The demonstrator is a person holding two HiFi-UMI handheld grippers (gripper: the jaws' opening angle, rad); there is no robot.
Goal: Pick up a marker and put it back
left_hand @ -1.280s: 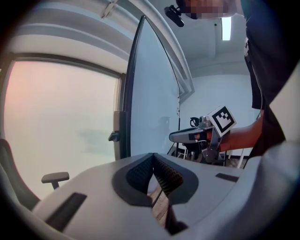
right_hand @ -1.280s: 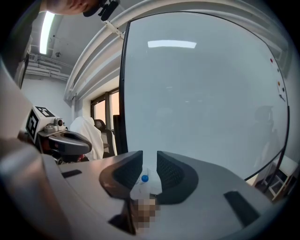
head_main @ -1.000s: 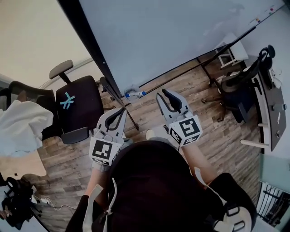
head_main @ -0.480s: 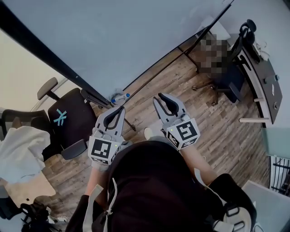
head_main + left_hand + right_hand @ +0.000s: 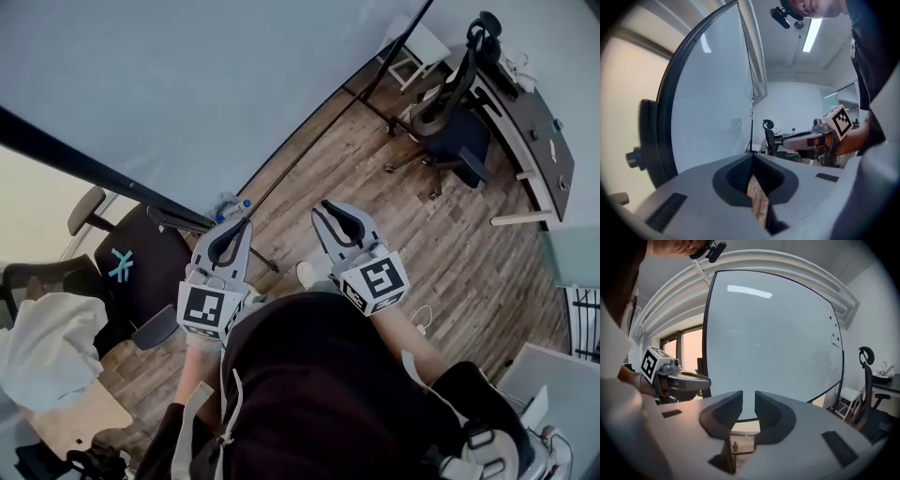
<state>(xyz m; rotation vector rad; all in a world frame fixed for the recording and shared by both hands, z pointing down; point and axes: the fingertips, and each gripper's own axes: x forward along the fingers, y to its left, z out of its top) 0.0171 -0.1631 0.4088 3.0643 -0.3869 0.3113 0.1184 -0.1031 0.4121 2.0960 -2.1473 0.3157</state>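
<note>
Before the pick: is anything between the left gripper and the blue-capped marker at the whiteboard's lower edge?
Nothing visible does. In the head view the left gripper, jaws together, points toward the marker with no object showing between them. The whiteboard's dark stand leg runs close beside that path.

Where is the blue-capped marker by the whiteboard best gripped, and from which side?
Probably mid-barrel on the marker, coming from the person's side with fingers across its length: it seems to lie along the whiteboard, which blocks the back.
</note>
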